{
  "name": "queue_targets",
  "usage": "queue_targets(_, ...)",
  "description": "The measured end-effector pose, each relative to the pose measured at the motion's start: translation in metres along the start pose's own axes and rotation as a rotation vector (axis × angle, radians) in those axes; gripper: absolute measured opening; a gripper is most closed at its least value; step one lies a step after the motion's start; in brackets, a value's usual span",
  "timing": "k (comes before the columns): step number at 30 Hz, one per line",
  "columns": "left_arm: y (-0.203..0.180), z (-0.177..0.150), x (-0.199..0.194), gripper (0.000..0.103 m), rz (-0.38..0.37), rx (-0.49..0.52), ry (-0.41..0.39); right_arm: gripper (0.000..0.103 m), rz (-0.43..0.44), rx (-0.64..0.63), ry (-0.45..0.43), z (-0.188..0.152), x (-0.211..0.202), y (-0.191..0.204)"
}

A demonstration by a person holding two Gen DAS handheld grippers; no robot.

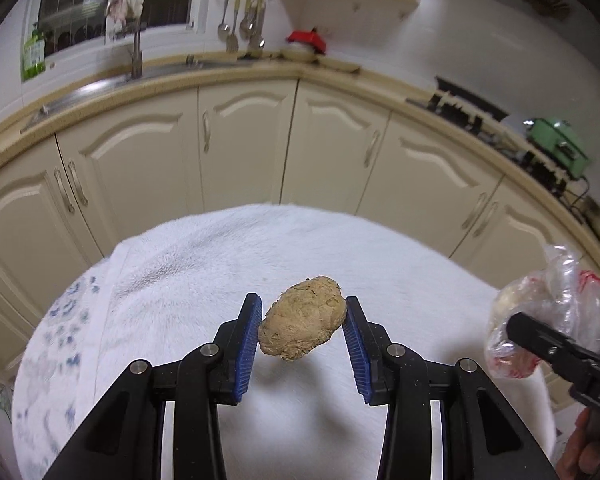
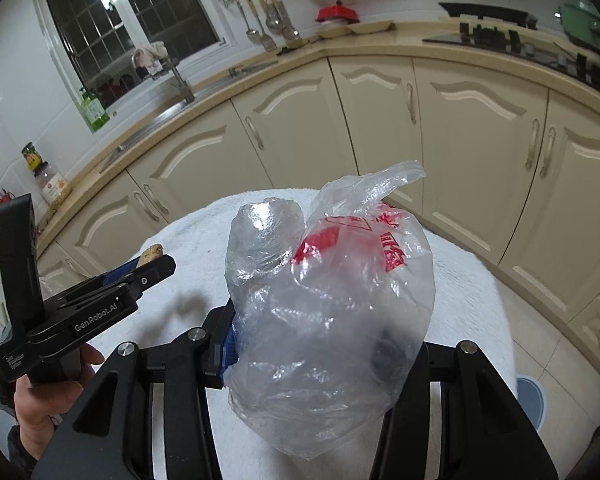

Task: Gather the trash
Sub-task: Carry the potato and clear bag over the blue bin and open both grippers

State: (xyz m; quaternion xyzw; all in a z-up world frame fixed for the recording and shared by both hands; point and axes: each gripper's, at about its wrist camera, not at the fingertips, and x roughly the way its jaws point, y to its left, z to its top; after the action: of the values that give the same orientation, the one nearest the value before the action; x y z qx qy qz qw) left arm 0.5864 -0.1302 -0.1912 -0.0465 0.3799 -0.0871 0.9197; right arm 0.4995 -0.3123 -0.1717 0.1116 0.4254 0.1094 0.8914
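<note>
A brown, rough lump [image 1: 302, 318] hangs just above the white fluffy cloth on the round table [image 1: 204, 264], casting a shadow below it. My left gripper [image 1: 302, 301] is shut on it, both blue pads pressing its sides. In the right wrist view the left gripper [image 2: 152, 266] sits at the left, with the lump's tip [image 2: 153, 251] poking out. A crumpled clear plastic bag with red print [image 2: 328, 304] is lifted off the table, and my right gripper [image 2: 320, 346] is shut on it. The bag hides the right finger. The bag [image 1: 556, 296] also shows at the far right of the left wrist view.
Cream cabinets [image 1: 244, 136] curve around behind the table, with a sink and tap [image 1: 137, 56] and a stove [image 2: 496, 34] on the counter. Bottles [image 2: 52, 184] stand on the left counter. A blue round object [image 2: 530, 400] lies on the tiled floor at the right.
</note>
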Motion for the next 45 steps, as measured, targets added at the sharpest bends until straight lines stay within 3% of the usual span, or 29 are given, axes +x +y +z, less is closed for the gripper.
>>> queue_targets(16, -0.074, -0.082, -0.169, 0.037, -0.126, 0.054, -0.205, 0.047, -0.028, -0.006, -0.158, -0.043, -0.140, 0.004)
queue_targets(24, -0.108, -0.109, -0.209, 0.037, -0.194, 0.109, -0.250, 0.047, -0.074, 0.021, -0.245, -0.053, -0.193, -0.009)
queue_targets(36, -0.182, -0.117, -0.202, 0.037, -0.355, 0.237, -0.236, 0.047, -0.223, 0.115, -0.326, -0.069, -0.255, -0.081)
queue_targets(40, -0.213, -0.110, -0.180, 0.037, -0.417, 0.281, -0.210, 0.047, -0.290, 0.171, -0.327, -0.079, -0.270, -0.121)
queue_targets(45, -0.258, -0.107, -0.134, 0.037, -0.485, 0.337, -0.121, 0.047, -0.369, 0.252, -0.287, -0.098, -0.271, -0.177)
